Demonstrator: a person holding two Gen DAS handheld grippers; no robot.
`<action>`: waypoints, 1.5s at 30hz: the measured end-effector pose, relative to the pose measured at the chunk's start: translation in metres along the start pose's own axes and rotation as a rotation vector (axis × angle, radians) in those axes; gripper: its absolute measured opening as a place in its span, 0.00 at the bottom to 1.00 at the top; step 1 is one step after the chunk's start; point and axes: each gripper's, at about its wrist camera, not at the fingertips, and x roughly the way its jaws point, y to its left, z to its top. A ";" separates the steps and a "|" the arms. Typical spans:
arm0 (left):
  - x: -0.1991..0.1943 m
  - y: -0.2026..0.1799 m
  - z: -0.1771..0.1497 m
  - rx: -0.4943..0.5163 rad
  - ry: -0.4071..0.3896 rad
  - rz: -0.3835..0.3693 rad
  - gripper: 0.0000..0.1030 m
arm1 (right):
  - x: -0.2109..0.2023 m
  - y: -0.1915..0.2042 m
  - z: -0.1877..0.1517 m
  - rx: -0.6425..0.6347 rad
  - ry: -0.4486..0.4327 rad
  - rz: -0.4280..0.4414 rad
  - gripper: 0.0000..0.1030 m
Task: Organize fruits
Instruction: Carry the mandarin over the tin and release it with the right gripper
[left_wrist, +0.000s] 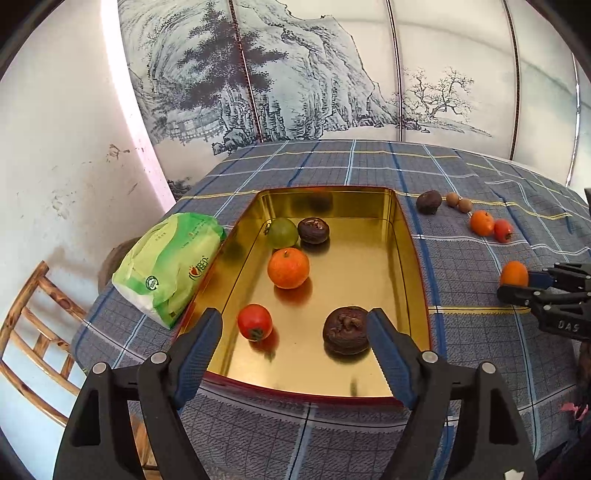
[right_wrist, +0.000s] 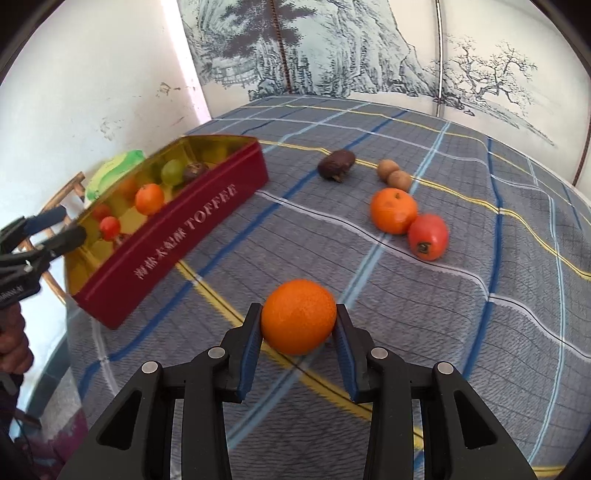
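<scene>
At the left edge of the right wrist view we see only part of a person's hand (right_wrist: 13, 345), cut off by the frame, and the far fruits inside the tin blur together there. We hold the left gripper (left_wrist: 295, 334) tilted down over the near end of the gold-lined toffee tin (left_wrist: 402, 236), its jaws spread wide with nothing pressed between them; a dark wrinkled fruit (left_wrist: 346, 334) lies just inside the right finger and a red fruit (left_wrist: 255, 322) near the left one. We clamp the right gripper (right_wrist: 298, 334) on an orange (right_wrist: 298, 316), both pads pressing its sides, just above the plaid tablecloth (right_wrist: 480, 332). Inside the tin also sit a second orange (left_wrist: 288, 267), a green fruit (left_wrist: 282, 232) and another dark fruit (left_wrist: 313, 229). Loose on the cloth remain a brown fruit (right_wrist: 336, 163), two small tan fruits (right_wrist: 393, 174), an orange one (right_wrist: 393, 210) and a red one (right_wrist: 428, 237).
</scene>
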 end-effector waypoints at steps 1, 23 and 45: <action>0.000 0.001 0.000 -0.001 0.001 0.000 0.76 | -0.003 0.002 0.001 0.004 -0.003 0.010 0.37; -0.014 0.023 -0.004 -0.041 -0.017 0.037 0.85 | 0.025 0.121 0.094 -0.170 -0.025 0.148 0.37; -0.009 0.043 -0.014 -0.092 0.021 0.027 0.87 | 0.101 0.149 0.107 -0.243 0.104 0.092 0.37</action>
